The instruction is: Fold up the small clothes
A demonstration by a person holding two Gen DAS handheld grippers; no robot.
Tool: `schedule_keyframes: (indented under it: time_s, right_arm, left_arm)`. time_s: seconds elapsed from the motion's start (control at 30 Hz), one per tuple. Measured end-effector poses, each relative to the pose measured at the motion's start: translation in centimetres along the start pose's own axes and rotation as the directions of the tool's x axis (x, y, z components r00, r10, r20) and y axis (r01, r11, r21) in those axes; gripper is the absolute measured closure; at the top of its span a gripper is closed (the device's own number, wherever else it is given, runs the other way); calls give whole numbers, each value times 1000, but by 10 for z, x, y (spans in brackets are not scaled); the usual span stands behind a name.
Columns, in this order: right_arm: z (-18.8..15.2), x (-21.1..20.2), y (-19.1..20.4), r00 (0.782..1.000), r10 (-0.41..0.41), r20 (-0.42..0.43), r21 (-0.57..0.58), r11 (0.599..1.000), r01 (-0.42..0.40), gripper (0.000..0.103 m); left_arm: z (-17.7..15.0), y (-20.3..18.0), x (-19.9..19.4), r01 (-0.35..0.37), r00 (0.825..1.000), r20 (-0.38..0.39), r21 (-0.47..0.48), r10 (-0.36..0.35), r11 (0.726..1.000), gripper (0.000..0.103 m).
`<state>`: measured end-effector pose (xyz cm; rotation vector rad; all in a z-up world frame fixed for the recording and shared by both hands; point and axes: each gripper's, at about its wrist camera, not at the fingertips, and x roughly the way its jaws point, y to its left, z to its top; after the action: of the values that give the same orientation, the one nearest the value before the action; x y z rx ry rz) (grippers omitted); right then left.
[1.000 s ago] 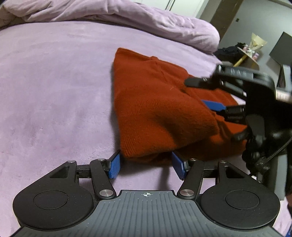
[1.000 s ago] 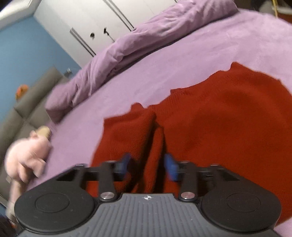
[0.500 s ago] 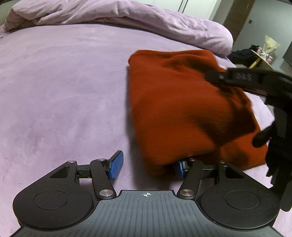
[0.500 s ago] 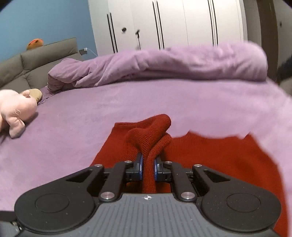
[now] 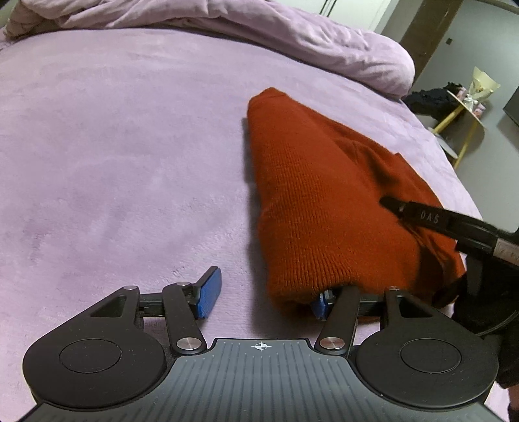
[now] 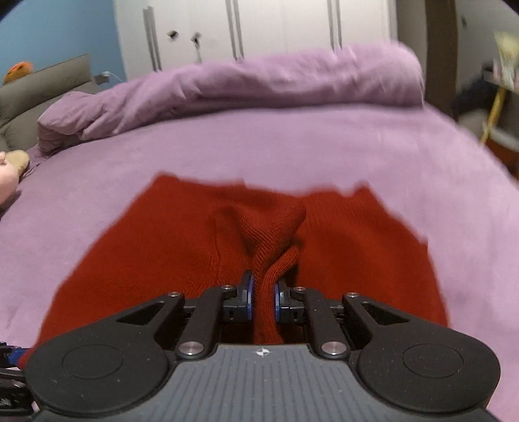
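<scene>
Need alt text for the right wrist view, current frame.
The right gripper is shut on a pinched ridge of a red knit sweater spread on a purple bed. A rumpled duvet and white wardrobe doors lie behind.

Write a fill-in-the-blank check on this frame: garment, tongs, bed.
The knitted garment on the bed is ____ in colour.
The right tongs are ____ on a pinch of its fabric.
The left tongs stand ____, one blue pad bare on the bedspread.
The bedspread is ____ in colour.
Missing: red; shut; open; purple
</scene>
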<state>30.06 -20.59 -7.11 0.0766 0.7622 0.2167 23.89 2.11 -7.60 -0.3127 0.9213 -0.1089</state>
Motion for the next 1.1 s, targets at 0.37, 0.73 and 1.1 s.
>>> schedule_keyframes:
  time_s: [0.37,0.73,1.1]
  right_arm:
    - [-42,-56,-44,971,236,35,427,875,-228,39]
    - [-42,-49,-19,973,231,1,362,907,-216,84]
    - [-53,-48,-68,974,225,16,457,865,-207,94]
  left_arm:
    - [0,-1,-3,0,1000,3,0,0,1000,44]
    - [3,-8,-2,-33,999,-3,22,33,999,44]
    - [0,-8,-1,-35,999,17,47,35,998,38]
